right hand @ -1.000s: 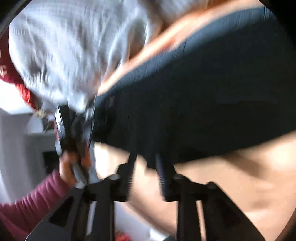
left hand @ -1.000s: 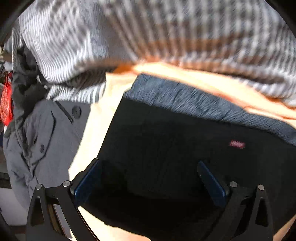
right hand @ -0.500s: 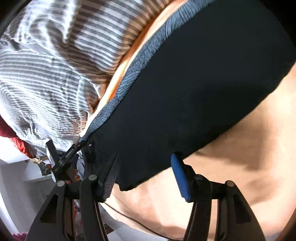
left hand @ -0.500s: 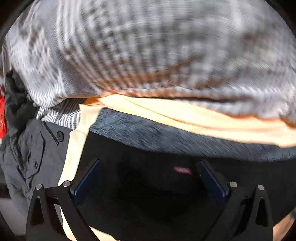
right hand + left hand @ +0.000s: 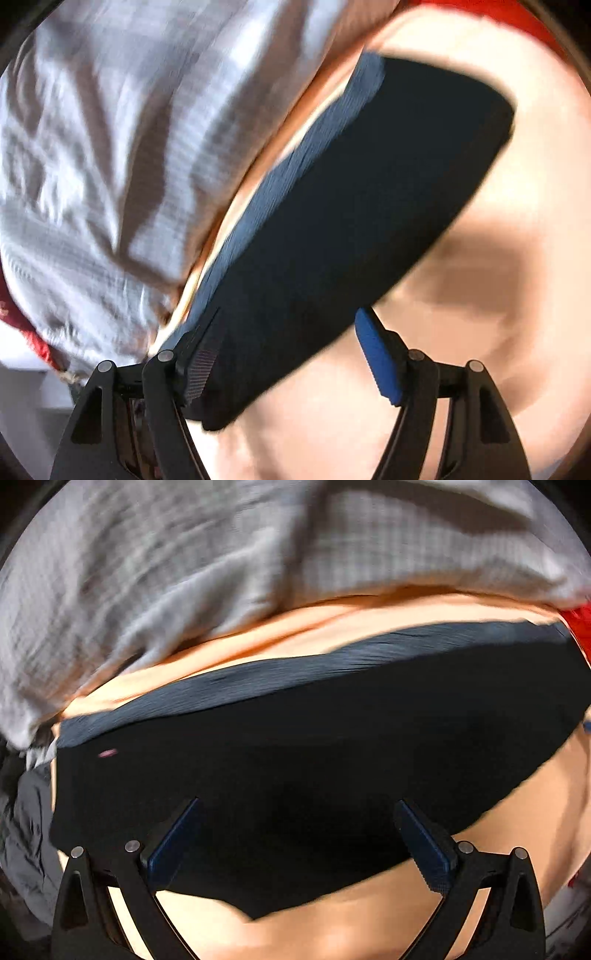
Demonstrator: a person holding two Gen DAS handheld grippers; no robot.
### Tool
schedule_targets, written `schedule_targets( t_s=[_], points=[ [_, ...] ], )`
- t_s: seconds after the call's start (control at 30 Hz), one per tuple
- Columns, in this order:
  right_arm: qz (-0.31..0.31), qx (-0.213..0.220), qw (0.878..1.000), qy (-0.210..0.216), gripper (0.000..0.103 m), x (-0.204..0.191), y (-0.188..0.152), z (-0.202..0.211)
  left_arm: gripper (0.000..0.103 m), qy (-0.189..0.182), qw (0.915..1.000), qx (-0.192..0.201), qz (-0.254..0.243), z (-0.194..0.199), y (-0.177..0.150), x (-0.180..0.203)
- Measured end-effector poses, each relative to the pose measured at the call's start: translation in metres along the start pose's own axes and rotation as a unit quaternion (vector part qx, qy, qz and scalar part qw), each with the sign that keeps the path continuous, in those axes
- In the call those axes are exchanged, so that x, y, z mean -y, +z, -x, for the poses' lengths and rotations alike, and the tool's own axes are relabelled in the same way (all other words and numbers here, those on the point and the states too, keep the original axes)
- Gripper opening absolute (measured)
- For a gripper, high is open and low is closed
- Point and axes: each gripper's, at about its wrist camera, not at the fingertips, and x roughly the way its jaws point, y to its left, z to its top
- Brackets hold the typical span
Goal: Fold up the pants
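Lying flat on a peach-coloured sheet (image 5: 369, 919), the dark pants (image 5: 314, 775) appear as a folded black panel with a ribbed blue-grey waistband (image 5: 258, 679) along the far edge and a small pink label (image 5: 107, 753) near the left corner. Left gripper (image 5: 297, 834): fingers (image 5: 173, 838) spread wide over the near part of the cloth, nothing between them pinched; whether the tips touch the fabric cannot be told. Right gripper (image 5: 286, 354): fingers (image 5: 376, 358) likewise wide apart, straddling the near corner of the pants (image 5: 351, 206), the left finger over the cloth at the waistband (image 5: 295, 177) side, the blue-padded right one over bare sheet (image 5: 480, 332) just beside the edge. Beyond the waistband: a heap of grey-and-white striped cloth (image 5: 166, 572), blurred. Far left: a grey garment (image 5: 26, 830). Red fabric (image 5: 580, 624) at the right rim.
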Motion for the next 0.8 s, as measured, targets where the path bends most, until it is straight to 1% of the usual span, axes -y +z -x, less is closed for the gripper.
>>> schedule_targets(
  t_s=[0.03,0.1,0.13,0.2,0.27,0.33,0.43,0.53,0.67,0.73,0.8],
  points=[
    [-0.002,0.014,1.0,-0.005,0.076,0.007,0.019,0.005,0.103,-0.004,1.0,-0.001,-0.004,0.0,0.002,0.012],
    [-0.002,0.033,0.999,-0.021,0.076,0.019,0.041,0.013,0.103,-0.013,0.9998,-0.009,-0.011,-0.002,0.009,0.041],
    [-0.006,0.046,0.998,-0.033,0.076,0.029,0.056,0.02,0.103,-0.018,0.9997,-0.013,-0.013,-0.004,0.013,0.053],
    [-0.021,0.066,0.996,-0.053,0.076,0.049,0.077,0.031,0.103,-0.025,0.9992,-0.021,-0.022,-0.007,0.02,0.079],
    [-0.047,0.08,0.995,-0.048,0.076,0.069,0.087,0.043,0.103,-0.024,0.999,-0.023,-0.028,-0.008,0.027,0.097],
    [-0.077,0.088,0.993,-0.03,0.076,0.088,0.091,0.057,0.103,-0.022,0.9991,-0.02,-0.031,-0.008,0.035,0.112],
    [-0.107,0.062,0.992,0.036,0.076,0.117,0.085,0.063,0.103,-0.013,0.9996,-0.008,-0.025,-0.005,0.048,0.133],
    [-0.131,0.039,0.987,0.09,0.076,0.137,0.076,0.054,0.103,-0.006,1.0,0.006,-0.005,-0.001,0.069,0.156],
    [-0.149,0.029,0.979,0.139,0.076,0.148,0.071,0.032,0.103,0.001,0.9997,0.014,0.018,0.001,0.096,0.181],
    [-0.152,0.038,0.974,0.161,0.076,0.151,0.073,0.03,0.103,0.001,0.9995,0.016,0.028,-0.001,0.112,0.196],
    [-0.148,0.044,0.973,0.173,0.076,0.151,0.073,0.034,0.103,0.002,0.9993,0.015,0.034,-0.002,0.124,0.208]
  ],
)
